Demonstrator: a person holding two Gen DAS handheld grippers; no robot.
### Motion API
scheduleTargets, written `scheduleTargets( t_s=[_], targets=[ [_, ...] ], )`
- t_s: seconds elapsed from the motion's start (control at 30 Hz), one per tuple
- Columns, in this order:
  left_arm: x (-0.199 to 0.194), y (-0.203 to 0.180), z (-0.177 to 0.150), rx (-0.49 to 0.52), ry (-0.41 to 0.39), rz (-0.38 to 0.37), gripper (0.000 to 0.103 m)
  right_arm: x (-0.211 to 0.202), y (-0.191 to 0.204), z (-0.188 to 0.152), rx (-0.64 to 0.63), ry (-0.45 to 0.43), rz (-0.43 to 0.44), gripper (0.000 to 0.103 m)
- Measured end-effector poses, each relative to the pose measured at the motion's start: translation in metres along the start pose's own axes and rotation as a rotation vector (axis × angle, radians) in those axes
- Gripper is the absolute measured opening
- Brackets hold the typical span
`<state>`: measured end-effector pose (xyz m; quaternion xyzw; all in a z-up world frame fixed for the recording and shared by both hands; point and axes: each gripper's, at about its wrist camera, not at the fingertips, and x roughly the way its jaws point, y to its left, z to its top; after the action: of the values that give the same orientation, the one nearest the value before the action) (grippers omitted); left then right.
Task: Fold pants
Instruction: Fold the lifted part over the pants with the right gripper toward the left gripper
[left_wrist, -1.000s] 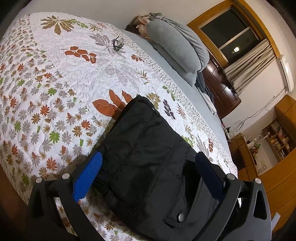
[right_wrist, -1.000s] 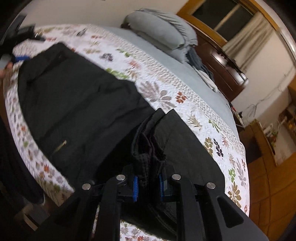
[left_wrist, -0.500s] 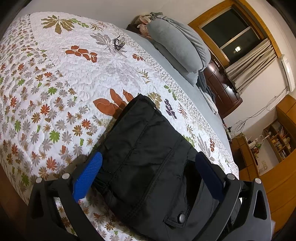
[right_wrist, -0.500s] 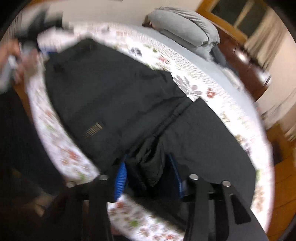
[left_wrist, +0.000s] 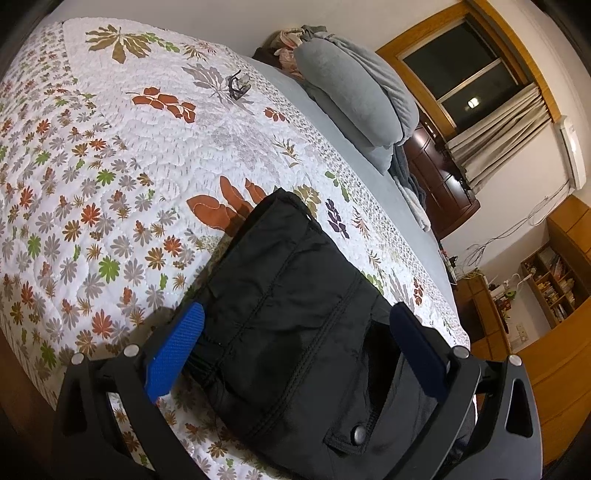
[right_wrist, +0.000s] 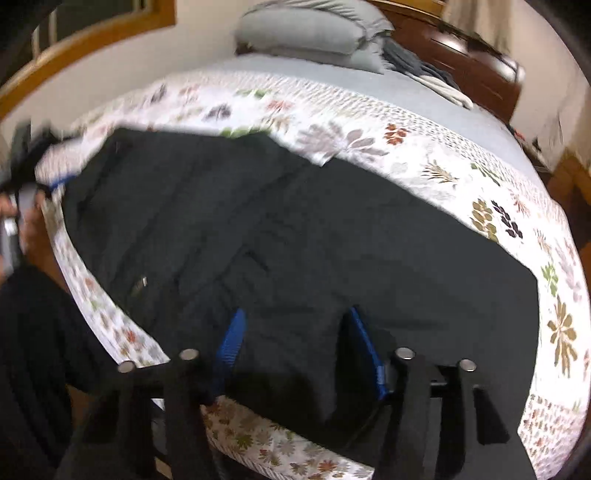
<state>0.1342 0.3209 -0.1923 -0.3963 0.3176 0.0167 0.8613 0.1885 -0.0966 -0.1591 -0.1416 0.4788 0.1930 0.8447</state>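
Our right gripper (right_wrist: 295, 347) has its 2 jaws parted, having just narrowed a little after letting go; dark cloth lies between the blue pads, but they do not pinch it. Our left gripper (left_wrist: 295, 343) stands wide and released, straddling one end of the black pants (right_wrist: 295, 229) without pressing them. The pants lie flat along the near edge of the floral quilt (left_wrist: 110, 166), their long axis running from the left gripper across to the right one. We judge the right nearer the loose leg. The fabric looks padded, matte, with stitched seams and a snap button (left_wrist: 357, 434).
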Motion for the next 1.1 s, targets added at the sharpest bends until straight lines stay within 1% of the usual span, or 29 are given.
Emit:
scheduleTargets(
  t_s=[0.03,0.07,0.1,0.17,0.27,0.4,0.47,0.53,0.6,0.63,0.73,0.83,0.87,0.93,0.97,1.0,1.03,1.07,1.1],
  targets=[
    [-0.001,0.001,0.000,-0.002,0.000,-0.001,0.100,0.001,0.001,0.000,0.000,0.008,0.014,0.054],
    [-0.001,0.001,-0.001,-0.003,-0.001,-0.002,0.100,0.000,0.000,0.003,0.004,0.017,0.059,0.054],
    [-0.002,0.001,-0.001,-0.005,-0.001,-0.001,0.100,-0.001,-0.002,0.006,0.006,0.022,0.084,0.054],
    [-0.002,0.001,-0.001,-0.003,-0.001,0.000,0.100,-0.013,-0.010,0.016,0.017,0.000,0.147,0.052],
    [-0.004,0.000,-0.001,-0.006,-0.006,-0.001,0.100,-0.020,-0.028,0.038,0.059,-0.016,0.160,0.053],
    [-0.005,-0.002,-0.002,-0.008,-0.014,0.007,0.100,0.000,-0.061,0.074,0.150,-0.008,0.147,0.053],
    [-0.005,-0.005,-0.003,0.002,-0.013,0.016,0.100,0.019,-0.072,0.083,0.197,0.025,0.151,0.053],
    [-0.004,-0.007,-0.003,0.012,-0.009,0.021,0.100,0.040,-0.075,0.085,0.227,0.088,0.166,0.055],
    [-0.003,-0.008,-0.002,0.014,-0.007,0.021,0.100,0.056,-0.065,0.083,0.193,0.134,0.164,0.062],
    [-0.002,-0.008,-0.002,0.014,-0.006,0.021,0.100,0.058,-0.061,0.083,0.178,0.141,0.166,0.063],
    [-0.003,-0.009,-0.002,0.017,-0.008,0.021,0.100,0.049,-0.049,0.092,0.135,0.129,0.161,0.061],
    [-0.013,-0.009,0.001,0.014,-0.025,0.018,0.100,0.029,-0.034,0.117,0.093,0.094,0.177,0.061],
    [-0.019,-0.008,0.001,0.005,-0.037,0.028,0.100,0.022,-0.025,0.131,0.066,0.087,0.206,0.061],
    [-0.034,-0.006,-0.001,-0.026,-0.042,0.053,0.100,0.017,-0.009,0.158,0.026,0.097,0.277,0.067],
    [-0.038,-0.003,-0.003,-0.045,-0.031,0.070,0.100,0.017,0.000,0.173,0.005,0.108,0.326,0.075],
    [-0.043,0.001,-0.007,-0.078,-0.014,0.093,0.100,0.018,0.008,0.185,-0.014,0.120,0.363,0.080],
    [-0.046,0.007,-0.011,-0.116,0.001,0.099,0.100,0.021,0.020,0.202,-0.041,0.145,0.418,0.083],
    [-0.048,0.013,-0.015,-0.161,0.015,0.084,0.100,0.023,0.030,0.213,-0.058,0.170,0.460,0.088],
    [-0.050,0.019,-0.019,-0.219,0.030,0.039,0.100,0.031,0.046,0.231,-0.093,0.207,0.515,0.088]
  ],
)
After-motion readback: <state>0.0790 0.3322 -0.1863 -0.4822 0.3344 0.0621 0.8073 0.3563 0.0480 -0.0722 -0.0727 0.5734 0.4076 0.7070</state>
